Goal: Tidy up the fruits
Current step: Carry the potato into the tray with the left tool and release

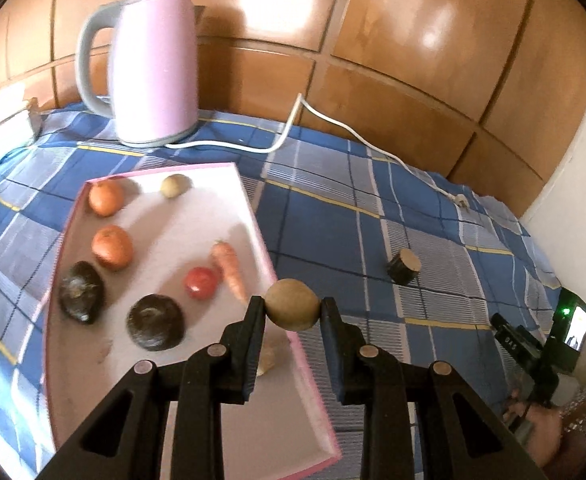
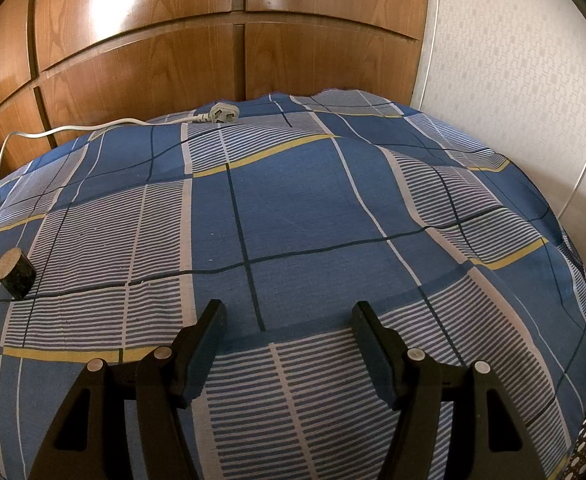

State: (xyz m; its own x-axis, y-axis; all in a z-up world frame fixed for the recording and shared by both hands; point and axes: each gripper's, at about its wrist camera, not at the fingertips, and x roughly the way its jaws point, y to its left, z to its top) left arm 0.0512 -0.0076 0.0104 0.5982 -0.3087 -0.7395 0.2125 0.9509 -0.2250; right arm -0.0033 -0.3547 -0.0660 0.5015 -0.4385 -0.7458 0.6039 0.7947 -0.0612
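— What's the left gripper (image 1: 292,307) got?

— A round, tan-brown fruit with a dull skin (image 1: 292,307), pinched between its two black fingers. It hangs right over the near long rim of the shallow pink tray (image 1: 253,216), the open tray floor lying just to its left.

— What's in the tray?

— Two oranges (image 1: 106,199) along the far side, two dark wrinkled avocados (image 1: 80,297), a red tomato (image 1: 201,282) beside a carrot (image 1: 229,268), and a small tan fruit (image 1: 175,185) in the far corner, like the held one. The picture is smeared, so that match is only my guess.

— And the right gripper (image 2: 285,322)?

— Spread wide with nothing in it, above the blue checked cloth on the surface (image 2: 293,208). A short dark cylinder with a pale cut top (image 2: 15,275) stands off to its left, between the two hands, nearer the right one, I'd judge.
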